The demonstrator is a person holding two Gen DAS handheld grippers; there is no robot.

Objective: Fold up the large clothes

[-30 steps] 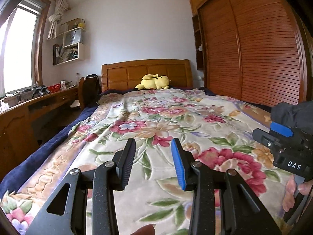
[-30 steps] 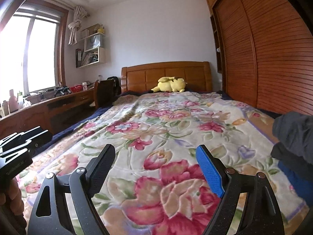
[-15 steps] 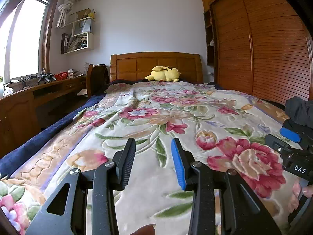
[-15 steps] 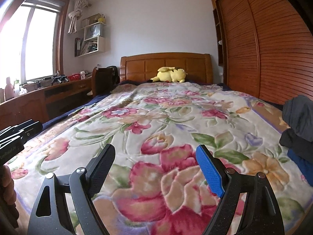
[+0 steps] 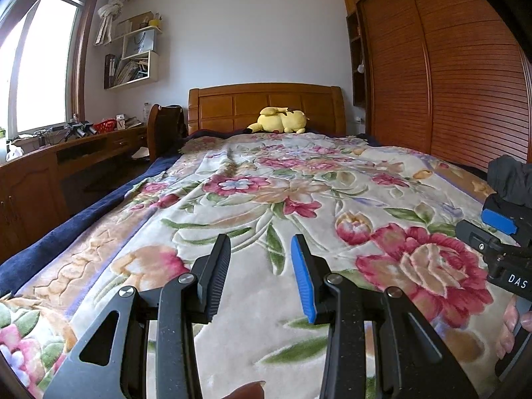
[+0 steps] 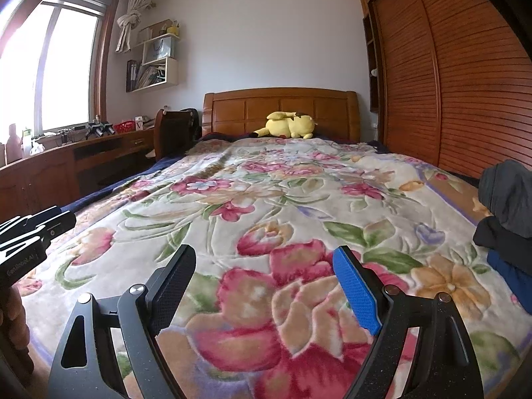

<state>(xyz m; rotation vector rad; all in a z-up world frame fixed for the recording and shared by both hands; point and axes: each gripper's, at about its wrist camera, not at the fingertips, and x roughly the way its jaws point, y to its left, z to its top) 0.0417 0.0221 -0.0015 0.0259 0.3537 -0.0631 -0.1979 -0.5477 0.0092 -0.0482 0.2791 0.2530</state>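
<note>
Two grippers hover low over the floral blanket [image 5: 332, 199], both empty. From the left wrist view, we hold our left gripper [image 5: 261, 276] with its black and blue fingers parted by a moderate gap, nothing between them, just above the blanket near the foot of the bed. Our right gripper [image 5: 498, 232] shows at the right edge, and behind it sits the dark clothes pile [image 5: 512, 179] on the blanket's right side. A yellow plush toy [image 5: 279, 120] lies against the wooden headboard [image 5: 266, 103].

From the right wrist view, our right gripper [image 6: 264, 286] stands spread wide, gripping nothing, over a large red flower. The clothes pile [image 6: 508, 206], grey over black and blue, lies to its right, apart from the fingers. Our left gripper [image 6: 30, 236] shows at the left edge.
</note>
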